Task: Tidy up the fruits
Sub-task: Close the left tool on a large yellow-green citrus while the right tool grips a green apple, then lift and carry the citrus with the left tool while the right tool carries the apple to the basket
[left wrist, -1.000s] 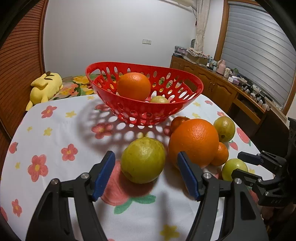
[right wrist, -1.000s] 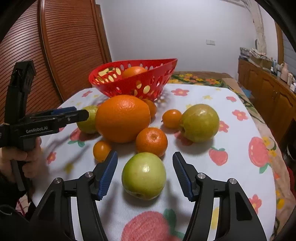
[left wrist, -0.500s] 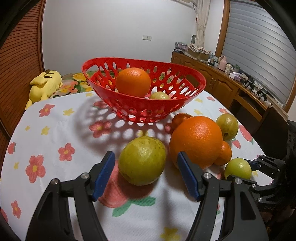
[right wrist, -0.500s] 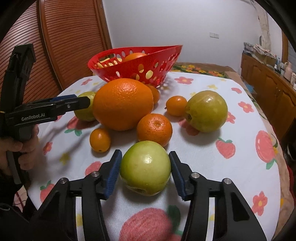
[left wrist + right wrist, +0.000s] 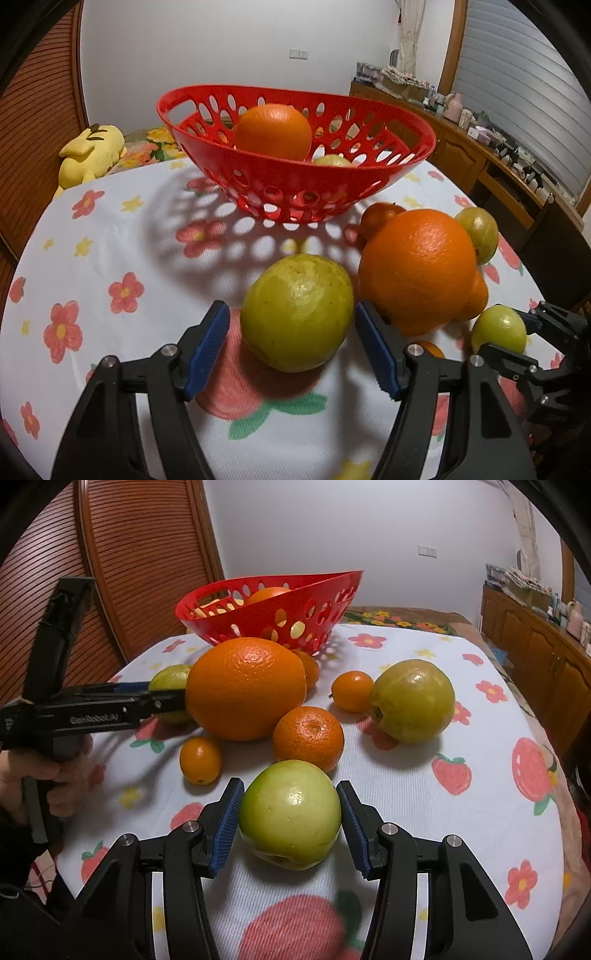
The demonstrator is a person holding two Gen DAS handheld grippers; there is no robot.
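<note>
A yellow-green fruit (image 5: 297,312) lies on the flowered tablecloth between the pads of my left gripper (image 5: 291,310), which is open, with a gap on the left side. My right gripper (image 5: 290,786) is shut on a green apple (image 5: 290,814) that rests on the cloth, both blue pads against its sides. A big orange (image 5: 417,269) sits just right of the left gripper. The red basket (image 5: 258,184) stands behind and holds an orange (image 5: 273,131) and a small yellowish fruit. A mandarin (image 5: 308,738), two kumquats (image 5: 200,760) and a green pear-like fruit (image 5: 412,699) lie loose.
A yellow plush toy (image 5: 92,151) lies beyond the table's far left edge. A wooden sideboard (image 5: 461,155) with clutter runs along the right wall. A hand (image 5: 37,771) holds the left gripper's handle (image 5: 55,627). The table's right edge (image 5: 554,760) is near.
The right gripper's jaws closed from wide apart onto the green apple. The left gripper moved forward and lower, so the yellow-green fruit now sits between its pads.
</note>
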